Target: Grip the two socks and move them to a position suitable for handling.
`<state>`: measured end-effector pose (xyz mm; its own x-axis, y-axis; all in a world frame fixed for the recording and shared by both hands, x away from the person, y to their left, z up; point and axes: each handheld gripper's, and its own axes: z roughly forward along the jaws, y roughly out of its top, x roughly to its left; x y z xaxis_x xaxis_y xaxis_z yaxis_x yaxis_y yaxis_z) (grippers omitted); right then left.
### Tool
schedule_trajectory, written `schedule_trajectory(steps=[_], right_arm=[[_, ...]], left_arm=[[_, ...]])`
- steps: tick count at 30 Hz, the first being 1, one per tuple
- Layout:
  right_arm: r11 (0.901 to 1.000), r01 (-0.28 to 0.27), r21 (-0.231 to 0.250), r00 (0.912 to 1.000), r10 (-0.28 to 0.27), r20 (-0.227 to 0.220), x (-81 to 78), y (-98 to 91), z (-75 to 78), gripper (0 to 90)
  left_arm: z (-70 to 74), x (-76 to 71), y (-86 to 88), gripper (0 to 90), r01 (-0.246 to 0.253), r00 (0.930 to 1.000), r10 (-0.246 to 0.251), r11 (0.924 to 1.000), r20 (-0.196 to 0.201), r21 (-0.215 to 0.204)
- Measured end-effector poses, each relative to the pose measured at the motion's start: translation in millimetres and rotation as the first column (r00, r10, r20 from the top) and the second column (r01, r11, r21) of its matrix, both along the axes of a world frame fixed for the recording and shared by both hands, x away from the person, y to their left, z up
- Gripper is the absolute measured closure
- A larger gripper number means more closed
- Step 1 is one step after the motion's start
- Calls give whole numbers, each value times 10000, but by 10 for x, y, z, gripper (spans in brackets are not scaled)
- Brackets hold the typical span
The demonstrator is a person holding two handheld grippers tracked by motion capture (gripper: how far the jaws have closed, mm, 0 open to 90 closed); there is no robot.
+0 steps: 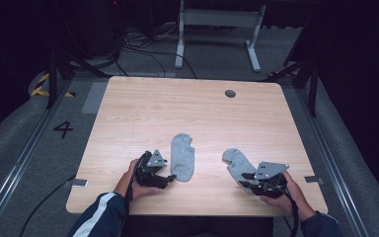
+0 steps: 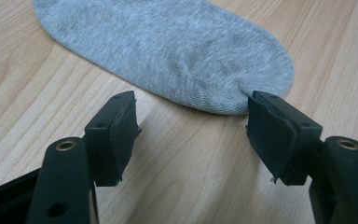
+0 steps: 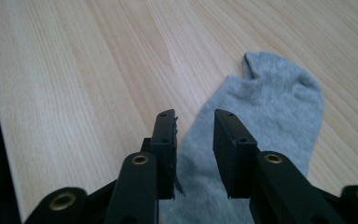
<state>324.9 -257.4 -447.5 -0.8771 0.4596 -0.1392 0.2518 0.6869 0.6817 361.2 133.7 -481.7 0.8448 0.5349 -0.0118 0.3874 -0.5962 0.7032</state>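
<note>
- Two grey knitted ankle socks are lying flat on the light wooden table, both in its near half; the left grey sock is sitting near the middle, lengthwise away from the person, and the right grey sock is lying slanted, well apart from it.
- The left gripper, black with a grey three-cornered plate on top, is resting just beside the near, rounded end of the left sock; in the left gripper view its jaws are standing wide apart, holding nothing, with one jaw tip touching the sock's edge.
- The right gripper, of the same build, is sitting over the near end of the right sock; in the right gripper view its jaws are standing a narrow gap apart above the fabric, and nothing is clamped between them.
- The person's left hand and right hand are gripping the tools at the table's near edge, with dark blue sleeves coming in from below.
- A small round dark grommet is sitting near the table's far edge.
</note>
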Motion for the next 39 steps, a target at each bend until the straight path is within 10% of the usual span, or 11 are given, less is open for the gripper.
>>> schedule_trajectory(steps=[18,28,39], right_arm=[[9951,746,-654,9970,-758,-162,362,404,-129,648],[9918,1219,-385,9906,-1240,-575,422,383,-203,820],[9994,317,-142,9974,-326,-644,378,360,-94,887]], left_arm=[[0,0,0,336,-3,10000,3,10000,7,5],[0,0,0,336,-1,10000,1,10000,7,7],[134,-75,-171,330,571,9980,-586,9964,223,630]])
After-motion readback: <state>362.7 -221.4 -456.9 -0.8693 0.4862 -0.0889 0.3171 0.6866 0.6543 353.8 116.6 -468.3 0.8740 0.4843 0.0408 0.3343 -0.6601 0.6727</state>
